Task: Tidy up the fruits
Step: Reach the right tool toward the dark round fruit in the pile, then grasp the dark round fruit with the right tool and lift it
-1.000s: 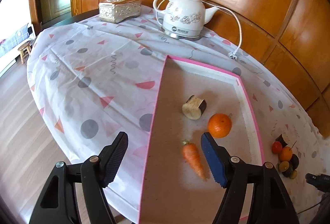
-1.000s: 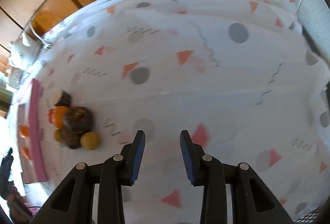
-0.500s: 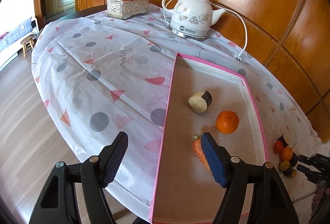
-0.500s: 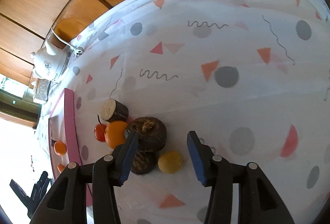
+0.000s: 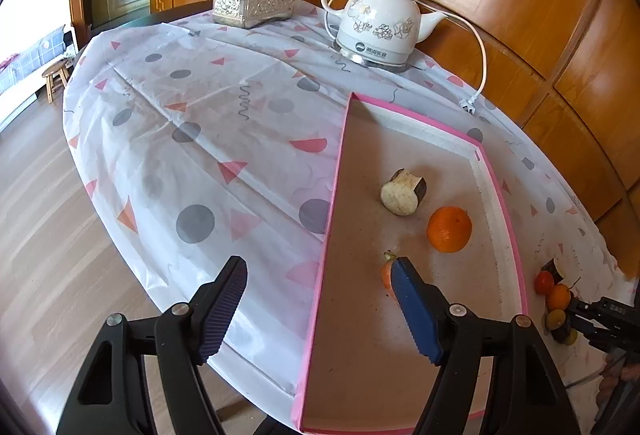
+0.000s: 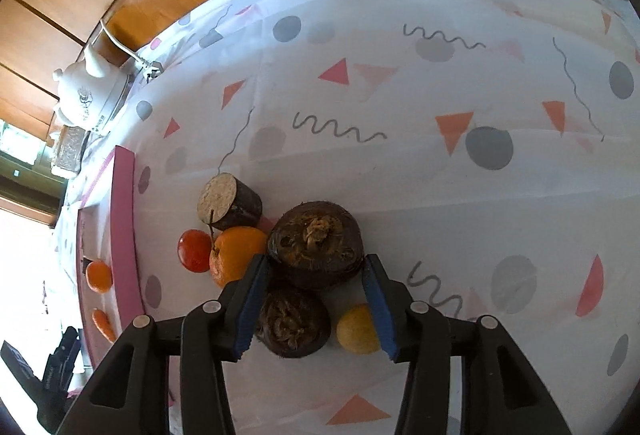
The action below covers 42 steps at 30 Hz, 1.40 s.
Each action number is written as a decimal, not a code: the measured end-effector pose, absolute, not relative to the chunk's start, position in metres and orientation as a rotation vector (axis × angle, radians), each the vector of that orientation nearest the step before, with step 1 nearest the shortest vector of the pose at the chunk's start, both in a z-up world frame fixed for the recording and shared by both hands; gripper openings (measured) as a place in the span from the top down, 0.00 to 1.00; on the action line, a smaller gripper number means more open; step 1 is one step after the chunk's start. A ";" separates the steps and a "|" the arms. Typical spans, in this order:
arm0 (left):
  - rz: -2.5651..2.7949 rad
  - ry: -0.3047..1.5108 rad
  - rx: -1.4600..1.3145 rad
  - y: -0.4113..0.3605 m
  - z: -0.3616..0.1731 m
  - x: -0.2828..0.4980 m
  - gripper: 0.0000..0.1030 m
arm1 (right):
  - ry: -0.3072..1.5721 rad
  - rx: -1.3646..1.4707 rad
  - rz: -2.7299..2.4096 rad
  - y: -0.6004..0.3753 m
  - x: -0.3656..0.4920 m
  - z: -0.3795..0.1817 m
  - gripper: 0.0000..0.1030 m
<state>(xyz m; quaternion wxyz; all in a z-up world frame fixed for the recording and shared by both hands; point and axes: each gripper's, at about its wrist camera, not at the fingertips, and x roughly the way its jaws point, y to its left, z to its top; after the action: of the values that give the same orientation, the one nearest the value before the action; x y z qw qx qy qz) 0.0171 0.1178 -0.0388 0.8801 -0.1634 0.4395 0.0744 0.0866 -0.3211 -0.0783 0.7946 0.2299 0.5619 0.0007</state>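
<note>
A pile of produce lies on the patterned tablecloth: a large dark round fruit, a smaller dark one, a yellow fruit, an orange, a red tomato and a cut dark-skinned piece. My right gripper straddles the large dark fruit, jaws closing, pads just beside its flanks. The pink-rimmed tray holds an orange, a cut piece and a carrot, half hidden behind one finger. My left gripper hangs open over the tray's near left rim, holding nothing.
A white kettle with its cord and a silver tissue box stand at the table's far side. Wood panelling runs behind the table. The table edge and wooden floor lie to the left in the left wrist view.
My right gripper travelled across the cloth to the pile, its jaws widened, and it now straddles the large dark fruit. The left gripper stayed open and barely shifted.
</note>
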 end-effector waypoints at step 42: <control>0.121 0.872 -0.282 0.104 -0.030 0.015 0.22 | 1.131 0.567 -0.087 -0.333 0.114 -0.071 0.48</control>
<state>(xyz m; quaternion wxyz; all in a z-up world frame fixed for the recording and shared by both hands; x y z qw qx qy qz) 0.0149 0.1039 -0.0301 0.8950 -0.1359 0.4208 0.0584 0.1141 -0.3325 -0.0705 0.8056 0.2647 0.5285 -0.0405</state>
